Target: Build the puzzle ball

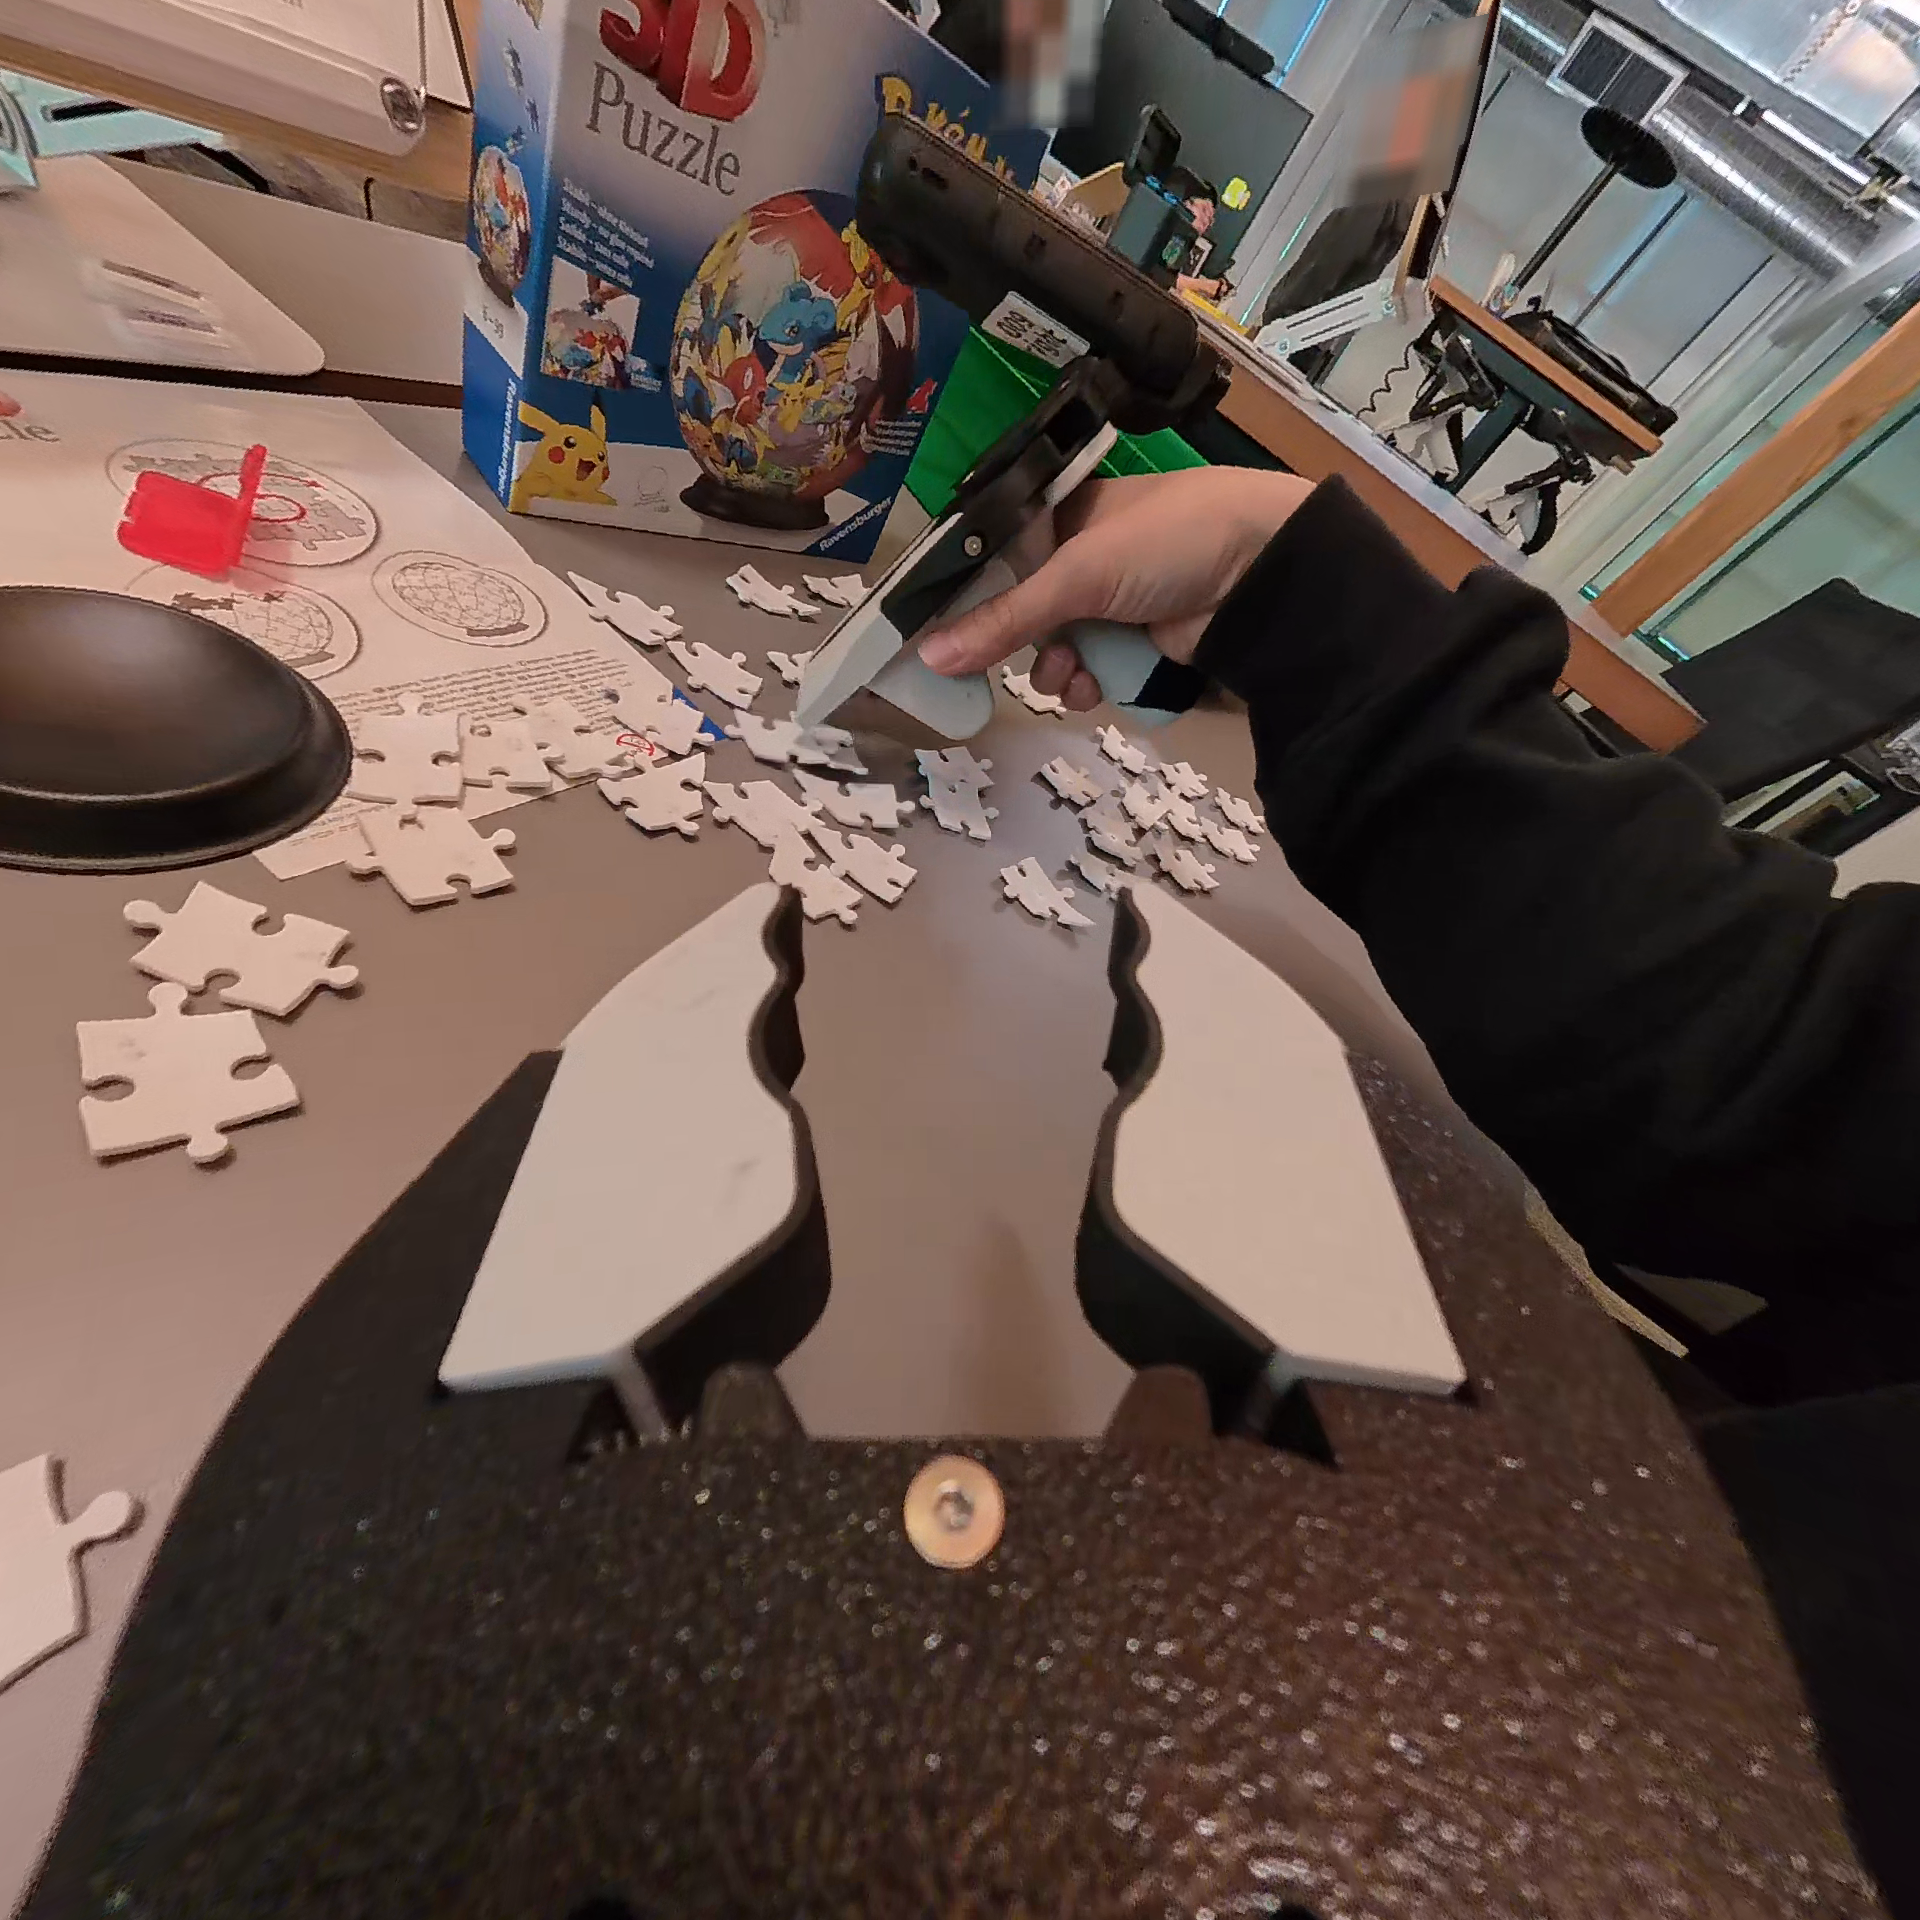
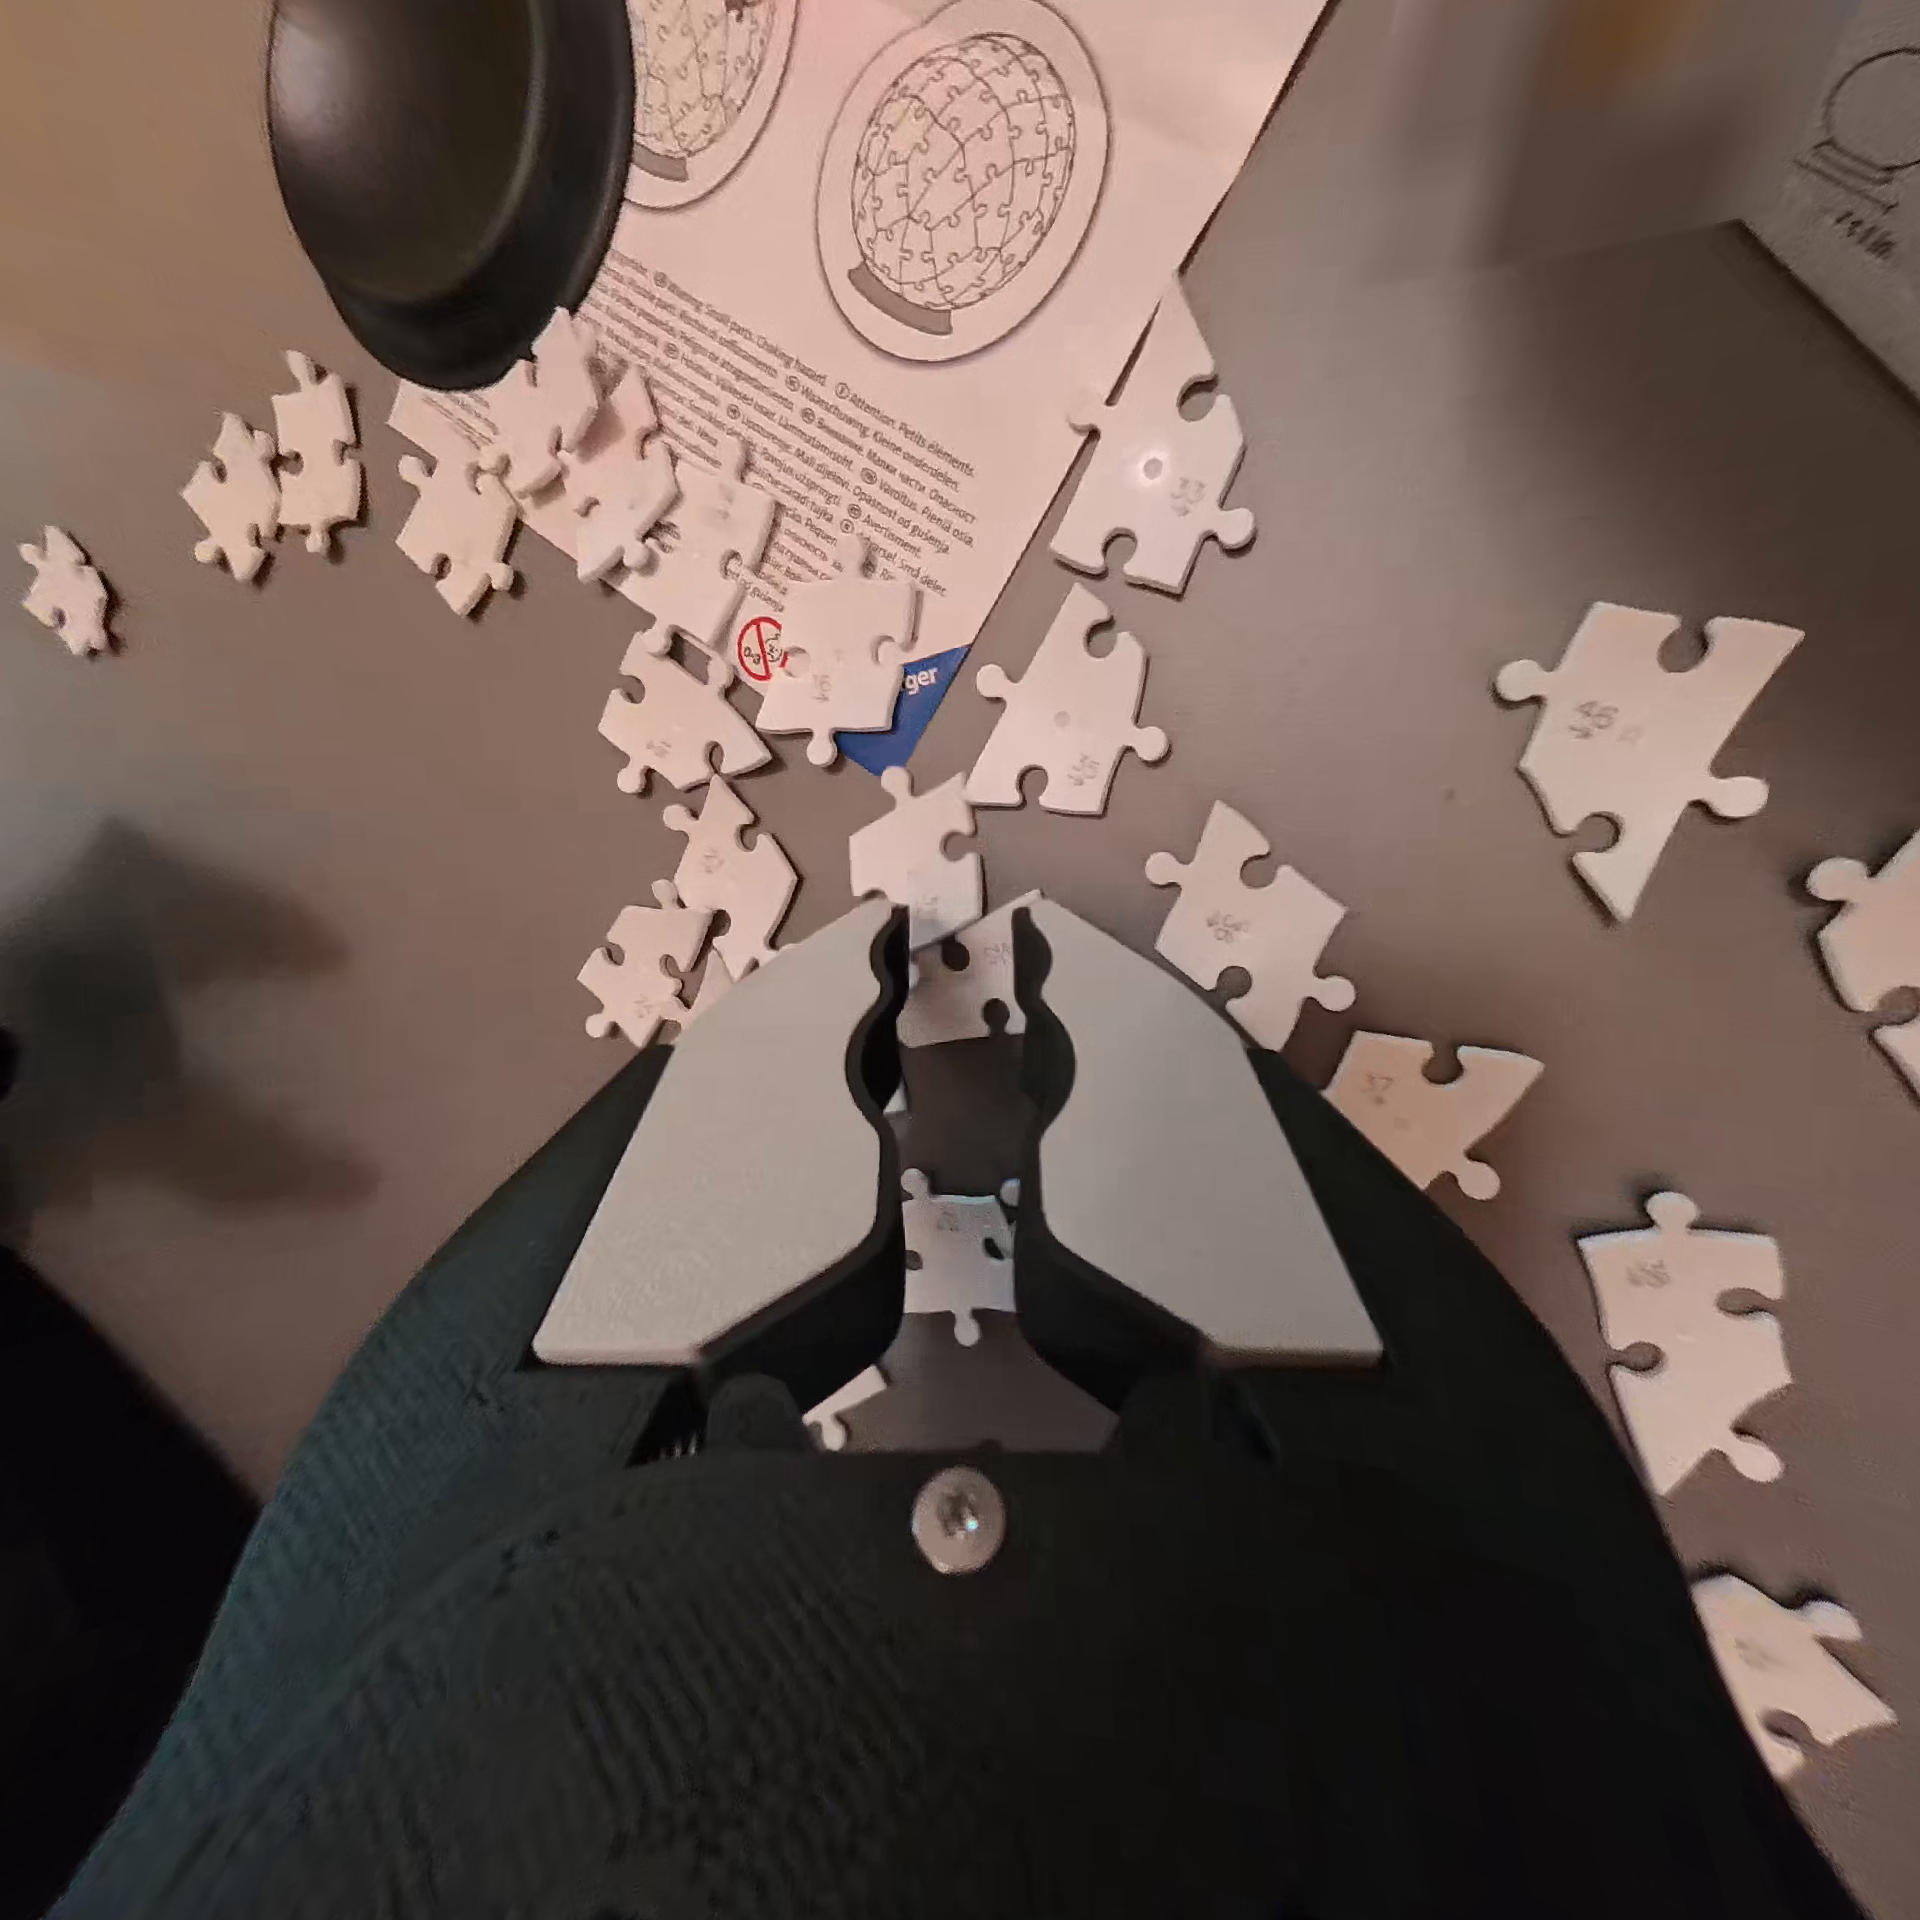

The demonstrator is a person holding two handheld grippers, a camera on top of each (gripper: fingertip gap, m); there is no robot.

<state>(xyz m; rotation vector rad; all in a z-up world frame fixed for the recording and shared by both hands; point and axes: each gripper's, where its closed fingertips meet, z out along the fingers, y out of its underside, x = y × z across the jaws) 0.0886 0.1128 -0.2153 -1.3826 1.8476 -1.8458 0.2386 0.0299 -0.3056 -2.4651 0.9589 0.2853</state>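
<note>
Several white puzzle pieces (image 1: 852,821) lie face down and scattered on the grey table (image 1: 956,1143). My left gripper (image 1: 956,909) is open and empty, hovering over bare table just short of the pile. My right gripper (image 1: 821,727) is held by a hand and points steeply down, its tips on the pile. In the right wrist view the right gripper (image 2: 958,923) has its jaws narrowly apart, and a piece (image 2: 971,971) lies between and under the tips. Another piece (image 2: 914,847) lies just beyond them.
A black dome-shaped stand (image 1: 135,717) sits at the left, partly on the instruction sheet (image 1: 457,623). A red plastic part (image 1: 192,514) lies on that sheet. The puzzle box (image 1: 707,312) stands behind the pile. A black sleeve (image 1: 1507,883) crosses the right side. Left tips to right tips: about 20 cm.
</note>
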